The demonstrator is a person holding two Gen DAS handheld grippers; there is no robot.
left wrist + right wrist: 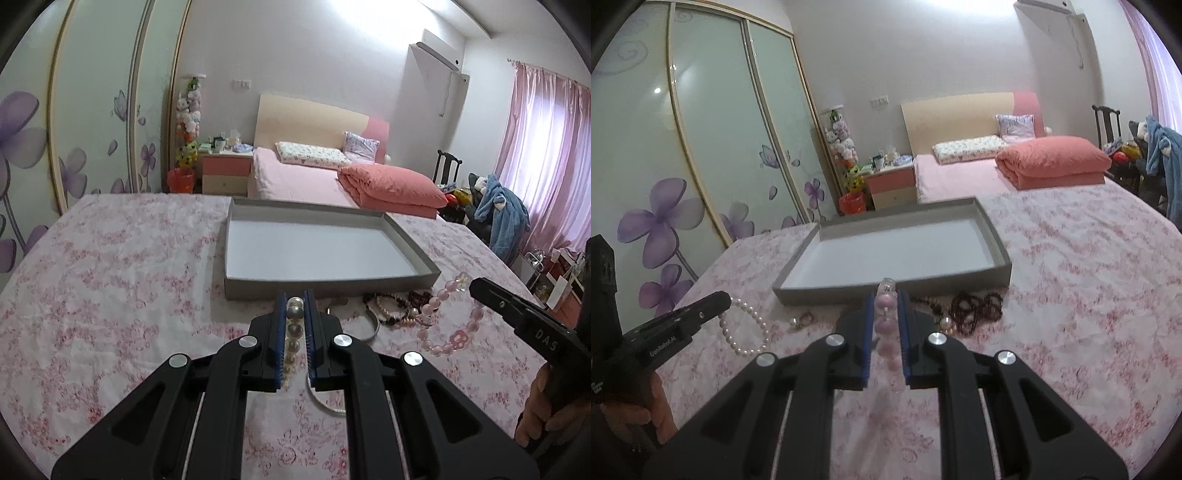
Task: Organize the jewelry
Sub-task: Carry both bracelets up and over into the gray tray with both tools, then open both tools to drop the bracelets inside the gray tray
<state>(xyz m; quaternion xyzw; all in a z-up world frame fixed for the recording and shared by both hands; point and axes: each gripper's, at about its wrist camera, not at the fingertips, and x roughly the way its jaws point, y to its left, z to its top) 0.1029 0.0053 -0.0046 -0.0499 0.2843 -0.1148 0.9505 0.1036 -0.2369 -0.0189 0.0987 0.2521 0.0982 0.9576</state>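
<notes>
Left wrist view
Box: grey shallow box (332,251) on the floral bedspread (110,266), nothing in it.
Left gripper (294,314): clamped on a pearl strand (293,325).
Writing: "DAS" on the right gripper (476,286).
Nearby: tangled jewelry pile (399,310) just before the box's near edge.

Right wrist view
Right gripper (885,306): closed on a pink bead strand (885,325).
Writing: "GenRobot.AI" on the left gripper (726,297).

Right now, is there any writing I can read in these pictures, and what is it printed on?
"DAS": on the side of the right gripper, seen from the left camera; the word may run on out of sight.
"GenRobot.AI": on the side of the left gripper, seen from the right camera.
More white print lower on that handle is cut off and too small to read.
The box carries no text.
</notes>
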